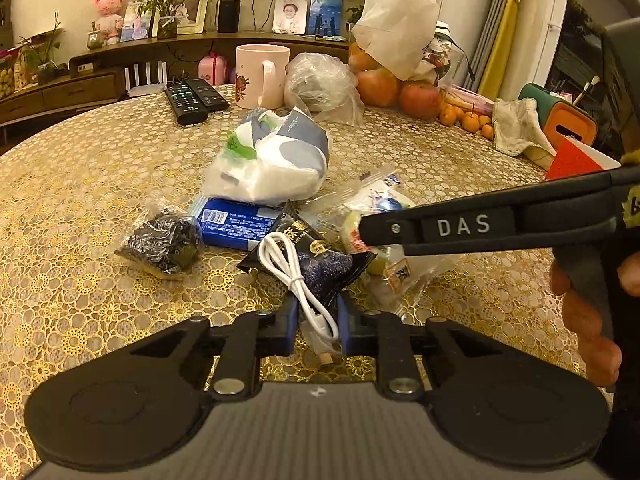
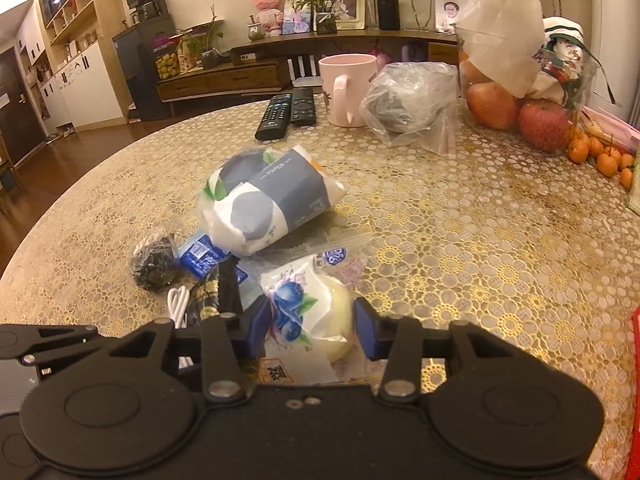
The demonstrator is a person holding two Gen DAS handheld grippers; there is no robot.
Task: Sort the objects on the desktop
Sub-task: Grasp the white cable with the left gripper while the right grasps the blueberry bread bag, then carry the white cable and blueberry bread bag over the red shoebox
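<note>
My left gripper (image 1: 318, 326) pinches the white USB cable (image 1: 298, 280), lying lengthwise between its pads; my right gripper (image 2: 310, 330) brackets the blueberry bun packet (image 2: 308, 316), contact unclear.

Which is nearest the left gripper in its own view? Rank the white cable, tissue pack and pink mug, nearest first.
1. White cable: between the left gripper's fingers.
2. Tissue pack: mid-table, beyond the snack packets.
3. Pink mug: far side, beside the remotes.

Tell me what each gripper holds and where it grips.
Left gripper: the white cable, near its plug end. Right gripper: the blueberry bun packet, across its near end. Whether either grip is tight cannot be told.
</note>
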